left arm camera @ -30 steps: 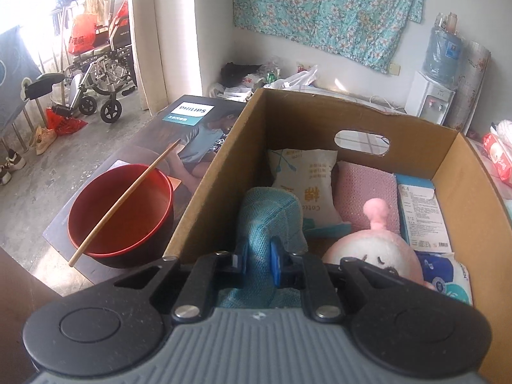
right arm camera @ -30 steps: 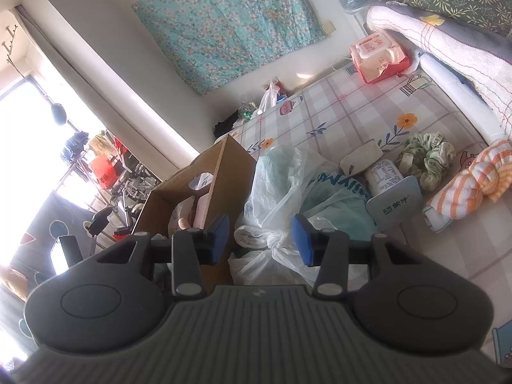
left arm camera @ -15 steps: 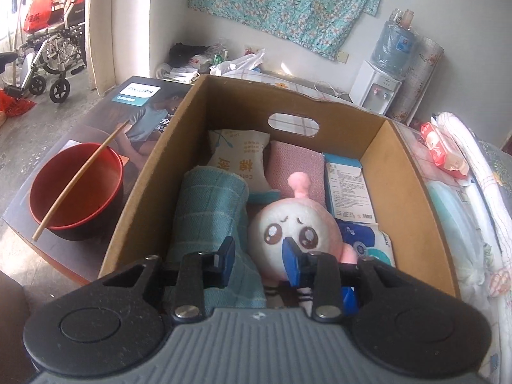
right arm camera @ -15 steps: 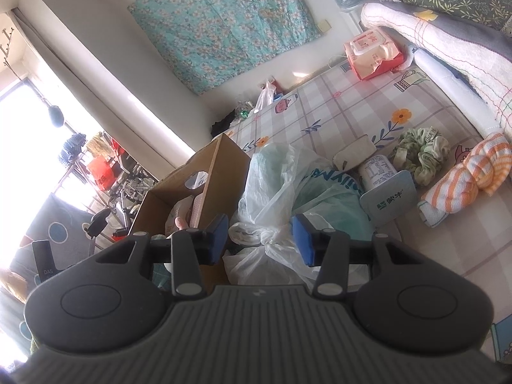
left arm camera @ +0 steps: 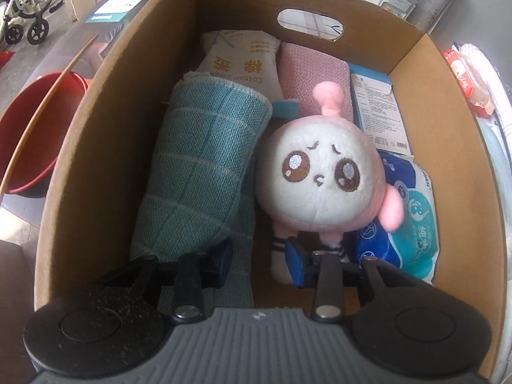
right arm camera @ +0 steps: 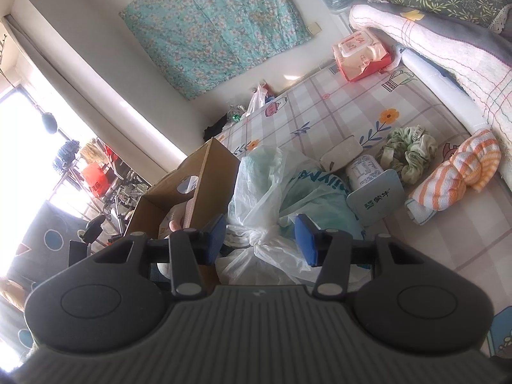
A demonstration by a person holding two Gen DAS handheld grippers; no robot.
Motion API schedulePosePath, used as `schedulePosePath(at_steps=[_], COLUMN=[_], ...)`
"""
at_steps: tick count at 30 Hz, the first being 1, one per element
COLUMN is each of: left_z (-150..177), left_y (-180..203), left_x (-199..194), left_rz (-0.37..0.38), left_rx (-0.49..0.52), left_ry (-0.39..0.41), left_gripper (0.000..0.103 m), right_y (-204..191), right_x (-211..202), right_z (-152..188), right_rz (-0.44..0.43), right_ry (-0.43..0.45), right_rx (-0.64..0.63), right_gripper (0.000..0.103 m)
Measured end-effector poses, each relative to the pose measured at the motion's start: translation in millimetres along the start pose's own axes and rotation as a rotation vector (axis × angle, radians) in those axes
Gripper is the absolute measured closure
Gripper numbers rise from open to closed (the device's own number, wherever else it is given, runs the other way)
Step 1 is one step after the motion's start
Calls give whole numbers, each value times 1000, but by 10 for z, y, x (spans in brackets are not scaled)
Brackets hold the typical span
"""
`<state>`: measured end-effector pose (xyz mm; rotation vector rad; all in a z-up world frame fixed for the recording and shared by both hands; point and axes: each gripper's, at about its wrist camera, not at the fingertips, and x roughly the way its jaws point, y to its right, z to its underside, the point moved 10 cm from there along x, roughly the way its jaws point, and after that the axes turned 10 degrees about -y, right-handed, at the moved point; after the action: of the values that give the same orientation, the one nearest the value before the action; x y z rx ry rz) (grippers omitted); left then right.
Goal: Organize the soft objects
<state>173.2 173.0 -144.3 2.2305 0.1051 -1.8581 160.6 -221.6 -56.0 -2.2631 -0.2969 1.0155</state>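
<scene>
In the left wrist view I look down into a cardboard box [left arm camera: 105, 121]. A rolled teal towel [left arm camera: 204, 172] lies along its left side, next to a pink and white plush toy [left arm camera: 320, 172]. My left gripper [left arm camera: 259, 262] hangs over the box's near end, its jaws opening. The towel's edge lies under the gap and the pads do not press on it. In the right wrist view my right gripper [right arm camera: 260, 240] stands open above a knotted plastic bag [right arm camera: 259, 211] on the bed, beside the box [right arm camera: 204, 172]. An orange-striped towel [right arm camera: 457, 172] and a green scrunchie [right arm camera: 409, 153] lie further right.
Also in the box are a cotton swab bag [left arm camera: 240, 60], a pink cloth [left arm camera: 313, 70], a blue and white carton [left arm camera: 377, 115] and a blue tissue pack [left arm camera: 409, 211]. A red bowl [left arm camera: 28, 134] stands left of it. On the bed are a cup [right arm camera: 368, 172], wet wipes [right arm camera: 358, 54] and folded bedding [right arm camera: 432, 48].
My left gripper has let go of the teal towel, which now lies in the box. It has tipped downward and its jaws have widened. The right gripper has barely moved.
</scene>
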Motion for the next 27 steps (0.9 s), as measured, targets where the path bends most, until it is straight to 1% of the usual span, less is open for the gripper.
schedulePosePath(at_steps=[2,4,6,9,12,13,16,17,19,21,23,24,27], left_z=[-63,-105,-168,-159,-113,-110,-92,-81,-46,-23,31,54,145], left_y=[-41,-89,-137,-136,-117,-94,-5,18,78,169,282,357,732], left_x=[4,29,30,-1,-152,-217,-464,-558,-755,-928,-1080,-1152,-1378], left_rz=[-39,-41,-47,-47,-52,-47,-11,-19,-51,-69,-56,-42,39], left_rx=[10,-11,-40,-52,-50,-53,-51,-50,-33,-17,-6,-2,54], left_ry=[10,3,14,35,80,99,182,218,297,362,414,439,536], left_gripper=[60,60,60,60,54,48,34,28,23,23,22,22,19], right_y=[19,34,49,86,151,178,278,302,368,430,477,496,566], right_x=[5,14,12,-22,-82,-100,-159,-166,-180,-206,-223,-230,-269], right_z=[0,4,8,7,-4,-9,-10,-10,-4,11,22,28,58], right_rz=[0,-2,-2,8,21,24,37,39,44,46,50,55,77], right_ry=[1,0,1,9,22,27,40,42,46,51,57,60,74], right_rx=[3,9,12,15,24,27,43,49,62,76,83,85,88], right_gripper=[55,55,55,54,54,53,52,51,51,51,51,51,51])
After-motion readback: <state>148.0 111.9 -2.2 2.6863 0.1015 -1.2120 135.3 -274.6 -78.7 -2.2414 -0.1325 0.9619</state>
